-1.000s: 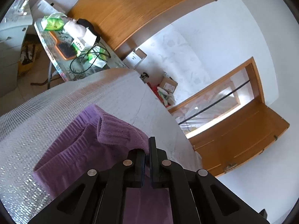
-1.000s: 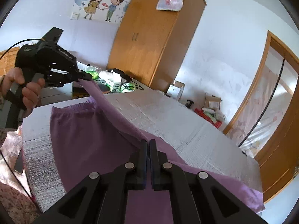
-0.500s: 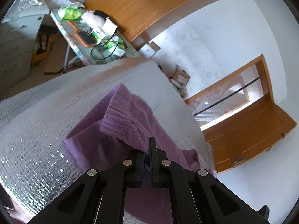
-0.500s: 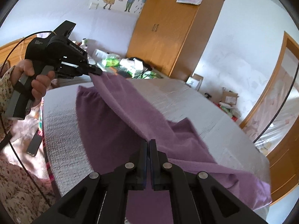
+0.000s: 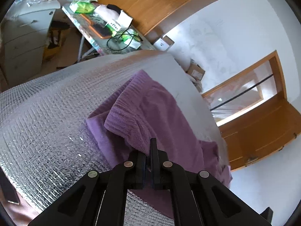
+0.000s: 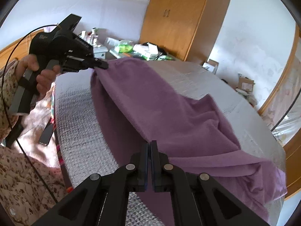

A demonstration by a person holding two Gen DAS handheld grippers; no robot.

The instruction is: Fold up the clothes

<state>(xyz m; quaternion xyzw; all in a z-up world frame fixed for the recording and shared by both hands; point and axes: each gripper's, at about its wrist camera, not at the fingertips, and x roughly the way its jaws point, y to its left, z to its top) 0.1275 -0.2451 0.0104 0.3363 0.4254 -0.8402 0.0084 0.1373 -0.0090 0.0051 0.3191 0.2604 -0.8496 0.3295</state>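
Note:
A purple knit garment (image 6: 169,109) lies partly folded over itself on the silver quilted table (image 6: 79,124). My left gripper (image 5: 149,150) is shut on the ribbed hem (image 5: 128,120) of the purple garment (image 5: 161,116), holding it just above the cloth. In the right wrist view the left gripper (image 6: 102,65) appears at the far left, a hand around its handle, pinching one corner. My right gripper (image 6: 150,146) is shut on the near edge of the same fold, so the raised edge stretches between both grippers.
A cluttered side table (image 5: 105,28) with a hairbrush, boxes and cables stands beyond the silver table (image 5: 47,113). A wooden wardrobe (image 6: 184,18) is behind it. A wooden door (image 5: 259,131) is on the right. A dark phone (image 6: 47,133) lies by a floral-clad person (image 6: 22,179).
Both grippers have come down with the lifted garment edge, which now lies lower over the rest of the cloth. More of the silver table shows on the left.

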